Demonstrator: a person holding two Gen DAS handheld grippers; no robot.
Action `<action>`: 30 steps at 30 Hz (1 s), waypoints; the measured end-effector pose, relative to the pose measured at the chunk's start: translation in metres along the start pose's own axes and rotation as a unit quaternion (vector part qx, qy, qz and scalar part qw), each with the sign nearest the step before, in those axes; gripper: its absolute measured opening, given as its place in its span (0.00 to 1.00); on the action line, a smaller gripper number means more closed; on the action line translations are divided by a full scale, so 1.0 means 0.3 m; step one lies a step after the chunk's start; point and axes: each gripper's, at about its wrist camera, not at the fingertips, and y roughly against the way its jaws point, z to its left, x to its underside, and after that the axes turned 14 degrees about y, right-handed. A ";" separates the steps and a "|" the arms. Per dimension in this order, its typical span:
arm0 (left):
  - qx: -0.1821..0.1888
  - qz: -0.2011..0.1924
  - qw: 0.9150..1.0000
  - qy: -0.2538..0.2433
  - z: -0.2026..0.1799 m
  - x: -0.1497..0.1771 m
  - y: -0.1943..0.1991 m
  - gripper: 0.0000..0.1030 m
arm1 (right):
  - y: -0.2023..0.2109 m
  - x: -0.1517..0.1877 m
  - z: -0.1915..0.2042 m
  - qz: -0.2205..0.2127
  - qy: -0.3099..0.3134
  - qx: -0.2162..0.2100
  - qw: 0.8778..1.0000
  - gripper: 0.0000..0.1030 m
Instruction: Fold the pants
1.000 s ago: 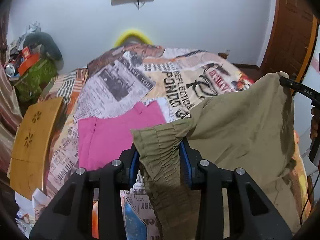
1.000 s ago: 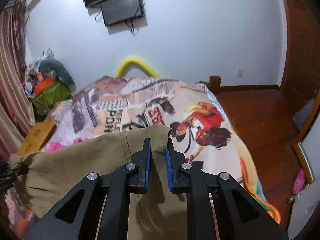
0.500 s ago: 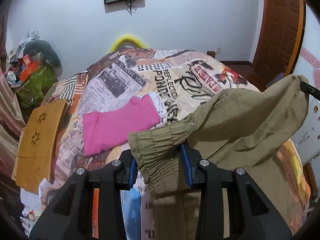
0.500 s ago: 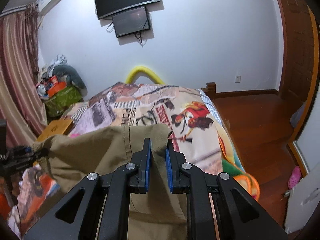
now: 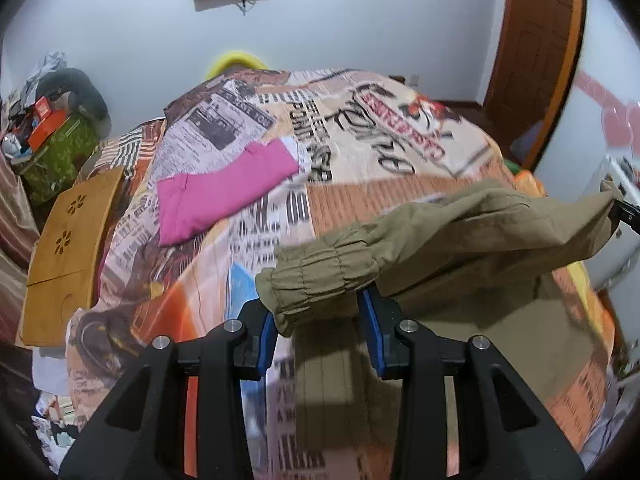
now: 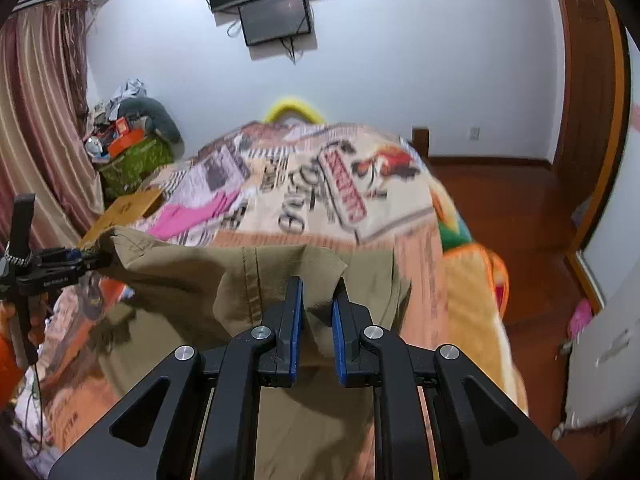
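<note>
Room: bedroom with pale wall, dark screen (image 6: 276, 16) mounted high, striped curtain (image 6: 40, 128) at left, wooden door (image 5: 532, 60) at right.
Bed: covered by newspaper-print bedspread (image 5: 360, 128), blurred in both views.
Pants: olive pants (image 5: 460, 240) stretched in the air above the near part of the bed, rest of the fabric hanging down toward the bedspread.
Left gripper (image 5: 320, 320): clamped on the gathered elastic waistband at one end of the pants; blue pads (image 5: 374, 332) set fairly wide apart around the bunched band.
Right gripper (image 6: 316, 312): pinching a fold of the pants at the other end, beside a stitched seam; blue pads close together with cloth between.
Pink garment (image 5: 224, 188): lying flat on the bedspread, farther up the bed, well apart from the pants.
Wooden board (image 5: 72, 248): leaning at the left edge of the bed.
Clutter: green bag (image 5: 60, 156) with an orange box on top, against the far left wall.
</note>
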 end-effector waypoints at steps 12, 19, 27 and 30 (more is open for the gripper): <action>-0.017 0.040 0.999 -0.013 0.030 0.214 0.024 0.36 | 0.019 0.279 0.100 0.075 -0.002 0.022 0.997 0.16; -0.018 0.038 0.999 -0.010 0.047 0.279 0.105 0.37 | 0.050 0.364 0.125 0.123 -0.015 0.049 0.991 0.42; -0.030 0.003 0.997 -0.076 -0.063 0.273 0.203 0.48 | 0.150 0.332 0.172 0.083 -0.007 0.046 0.995 0.46; -0.024 -0.009 0.994 -0.102 -0.118 0.257 0.209 0.64 | 0.177 0.291 0.200 0.055 -0.001 0.035 0.998 0.55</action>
